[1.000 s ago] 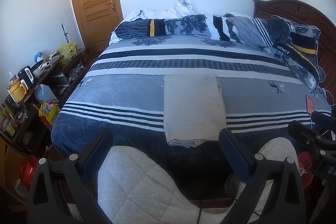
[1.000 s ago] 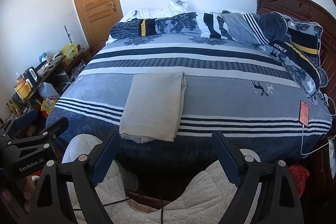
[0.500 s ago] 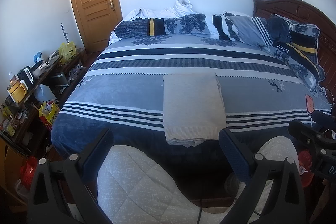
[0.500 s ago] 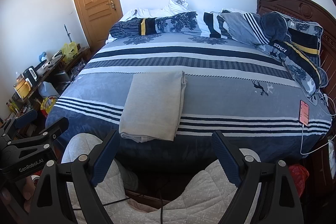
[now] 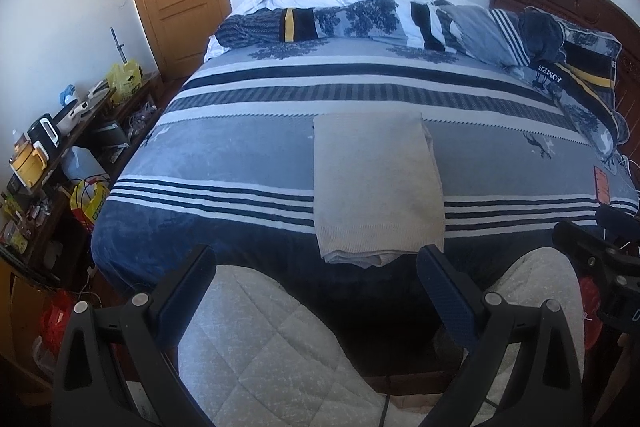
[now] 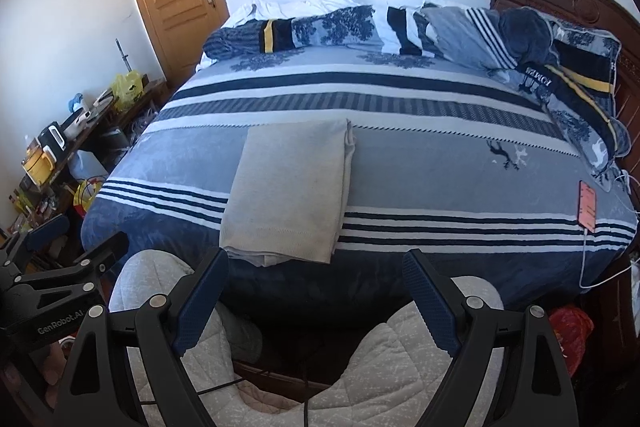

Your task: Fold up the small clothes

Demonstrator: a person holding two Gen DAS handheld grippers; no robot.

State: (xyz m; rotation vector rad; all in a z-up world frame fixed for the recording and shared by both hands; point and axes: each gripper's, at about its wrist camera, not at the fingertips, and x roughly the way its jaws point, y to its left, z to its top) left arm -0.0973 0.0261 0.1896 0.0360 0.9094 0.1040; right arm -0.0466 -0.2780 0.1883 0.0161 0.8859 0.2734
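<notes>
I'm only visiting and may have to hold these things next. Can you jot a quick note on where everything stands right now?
Left gripper: jaws wide open, holding nothing.
Right gripper: jaws wide open, holding nothing.
Beige garment: lies flat near the front edge of the striped bed, already folded into a long rectangle; neither gripper touches it.
Left to do: probably fold it again into a smaller bundle.

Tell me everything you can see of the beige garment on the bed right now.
The beige garment is a fine knit, folded into a long flat rectangle with a ribbed band near its front end. Layered edges show along its right side and front. It lies on the striped bedspread, its front end reaching the bed's near edge. Nothing else touches it.
</notes>
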